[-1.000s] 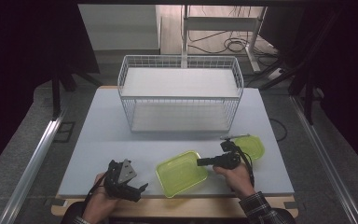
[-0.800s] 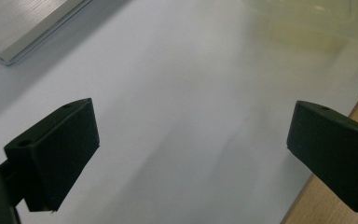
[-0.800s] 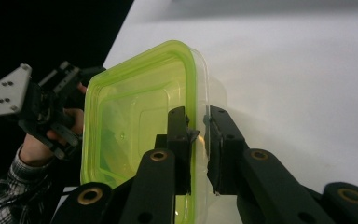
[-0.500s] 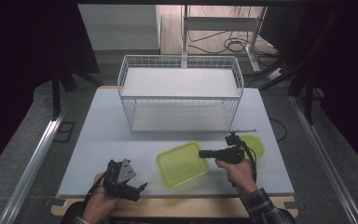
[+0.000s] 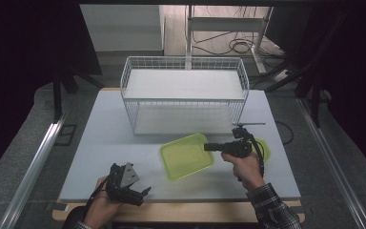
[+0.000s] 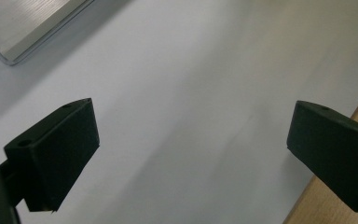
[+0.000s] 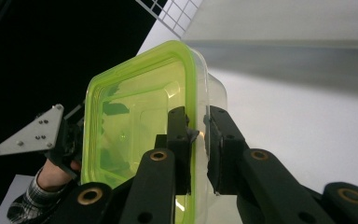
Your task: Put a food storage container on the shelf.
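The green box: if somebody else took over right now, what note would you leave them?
Right gripper: shut on the rim of the green box, which is tilted above the table.
Left gripper: open, holding nothing, near the table's front edge.
Wire basket: at the back of the table; another green piece lies behind the right hand.
Done: box picked up.
Left: probably putting it in the basket.

We are seeing the right gripper [image 5: 208, 146] covering one edge of the green container [image 5: 186, 155]. A second green piece [image 5: 264, 148] is lying mostly hidden behind that hand, too little showing to identify. In the right gripper view, the container's [image 7: 140, 126] lower edge is running off frame.
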A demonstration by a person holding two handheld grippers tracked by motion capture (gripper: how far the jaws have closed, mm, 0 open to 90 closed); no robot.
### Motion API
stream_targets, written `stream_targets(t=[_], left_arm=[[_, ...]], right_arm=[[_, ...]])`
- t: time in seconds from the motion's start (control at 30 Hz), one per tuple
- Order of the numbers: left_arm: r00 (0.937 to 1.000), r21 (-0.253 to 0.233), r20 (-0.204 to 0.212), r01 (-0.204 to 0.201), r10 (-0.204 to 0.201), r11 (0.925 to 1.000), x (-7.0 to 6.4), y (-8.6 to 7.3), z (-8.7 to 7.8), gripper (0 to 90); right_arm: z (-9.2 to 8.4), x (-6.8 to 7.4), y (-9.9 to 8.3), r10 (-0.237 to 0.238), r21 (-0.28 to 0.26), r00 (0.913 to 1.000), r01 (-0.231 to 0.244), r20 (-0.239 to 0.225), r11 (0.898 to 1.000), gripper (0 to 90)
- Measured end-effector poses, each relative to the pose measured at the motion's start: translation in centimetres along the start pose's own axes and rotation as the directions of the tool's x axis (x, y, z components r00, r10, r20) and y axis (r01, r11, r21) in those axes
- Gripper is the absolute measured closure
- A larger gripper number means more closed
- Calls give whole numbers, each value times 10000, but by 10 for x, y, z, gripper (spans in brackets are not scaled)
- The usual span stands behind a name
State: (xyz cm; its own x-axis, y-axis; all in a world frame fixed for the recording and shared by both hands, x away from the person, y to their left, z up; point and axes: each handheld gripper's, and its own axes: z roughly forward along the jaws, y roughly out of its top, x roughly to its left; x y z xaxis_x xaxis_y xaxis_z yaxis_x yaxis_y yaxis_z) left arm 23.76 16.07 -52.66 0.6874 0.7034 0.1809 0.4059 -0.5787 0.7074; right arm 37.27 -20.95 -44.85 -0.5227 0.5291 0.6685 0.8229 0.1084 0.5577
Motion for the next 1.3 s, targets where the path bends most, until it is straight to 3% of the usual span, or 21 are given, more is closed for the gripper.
stream_targets(t=[0.3,0.7,1.3], left_arm=[[10000,-28,-1,15,-15,10000,0,0,0,17],[9980,-268,340,551,-542,9981,5,-1,-2,11],[9981,-248,323,527,-519,9983,5,-1,-2,11]], right_arm=[[-6,6,15,-17,-253,10000,16,-19,9997,797],[-14,24,40,-321,-551,9995,319,-39,9980,798],[-26,45,76,-430,-1066,9989,409,-179,9935,798]])
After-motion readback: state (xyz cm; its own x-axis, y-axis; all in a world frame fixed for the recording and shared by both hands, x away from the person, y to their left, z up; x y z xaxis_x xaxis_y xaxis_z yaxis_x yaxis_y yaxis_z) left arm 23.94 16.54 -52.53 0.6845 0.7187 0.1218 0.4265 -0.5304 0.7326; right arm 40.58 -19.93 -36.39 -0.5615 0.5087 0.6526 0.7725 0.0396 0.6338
